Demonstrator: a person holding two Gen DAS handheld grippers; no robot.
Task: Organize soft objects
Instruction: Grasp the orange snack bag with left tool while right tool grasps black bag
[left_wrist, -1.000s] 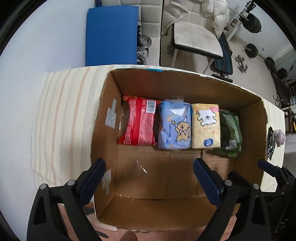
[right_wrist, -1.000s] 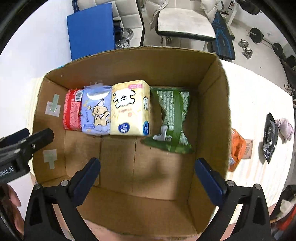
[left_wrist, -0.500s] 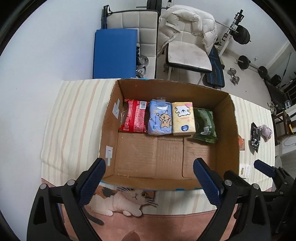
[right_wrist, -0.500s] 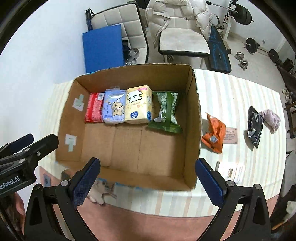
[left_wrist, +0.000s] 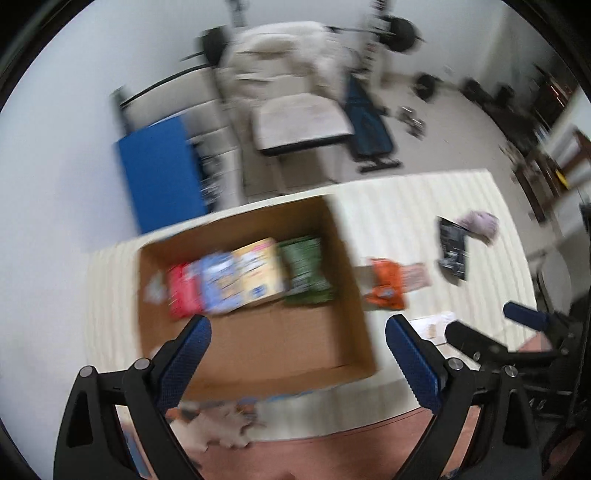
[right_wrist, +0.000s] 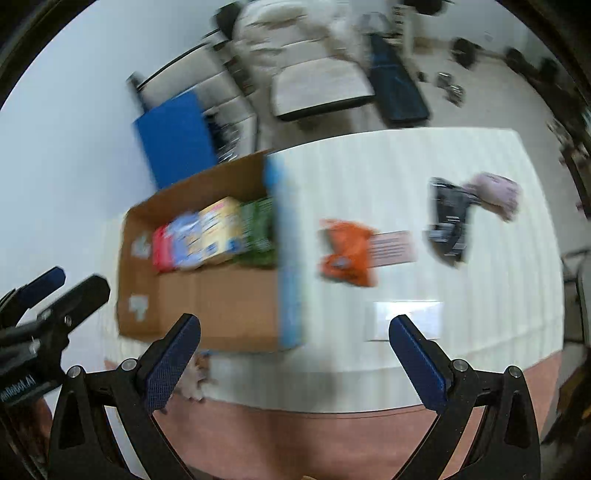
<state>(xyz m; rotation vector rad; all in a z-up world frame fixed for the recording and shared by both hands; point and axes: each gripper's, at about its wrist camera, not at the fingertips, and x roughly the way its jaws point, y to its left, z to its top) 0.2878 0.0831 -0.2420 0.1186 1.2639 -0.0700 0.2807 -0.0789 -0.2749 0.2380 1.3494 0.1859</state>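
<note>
An open cardboard box (left_wrist: 347, 266) (right_wrist: 207, 295) stands on the striped table. A row along its far wall holds a red pack (left_wrist: 183, 295), a blue pack (left_wrist: 219, 282), a yellow pack (left_wrist: 260, 271) and a green bag (left_wrist: 304, 271). An orange bag (right_wrist: 345, 253) (left_wrist: 386, 284), a black pouch (right_wrist: 448, 227) (left_wrist: 452, 249) and a lilac cloth (right_wrist: 496, 194) lie on the table right of the box. My left gripper (left_wrist: 297, 338) is open and empty, high above the box's near side. My right gripper (right_wrist: 293, 334) is open and empty, above the table's near edge. Both views are blurred.
A pink card (right_wrist: 393, 245) lies beside the orange bag and a white paper (right_wrist: 404, 319) near the table's front edge. Behind the table are a blue panel (left_wrist: 160, 173), a chair with a white jacket (left_wrist: 295, 110) and weights on the floor.
Both grippers have pulled back and up and swung right. The box looks smaller and farther left, and the orange bag, pouch and cloth show more fully. Both stay open and empty.
</note>
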